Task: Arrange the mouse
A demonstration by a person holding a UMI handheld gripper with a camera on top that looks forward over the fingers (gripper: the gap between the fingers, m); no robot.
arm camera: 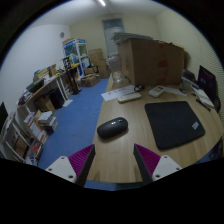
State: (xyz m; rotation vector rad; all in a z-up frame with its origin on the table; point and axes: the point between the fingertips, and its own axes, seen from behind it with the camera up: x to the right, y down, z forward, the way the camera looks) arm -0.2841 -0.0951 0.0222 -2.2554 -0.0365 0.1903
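A black computer mouse (pixel 112 127) lies on the wooden table (pixel 125 150), just ahead of my fingers and a little left of the black mouse pad (pixel 174 122). My gripper (pixel 113 160) hovers above the table's near edge, open and empty, with the magenta pads (pixel 84 158) wide apart. Nothing stands between the fingers.
A large cardboard box (pixel 150 60) stands at the back of the table. A white keyboard (pixel 131 96) and small items lie in front of it. A dark monitor (pixel 208 82) is at the right. Shelves (pixel 40 105) and blue floor (pixel 80 115) lie to the left.
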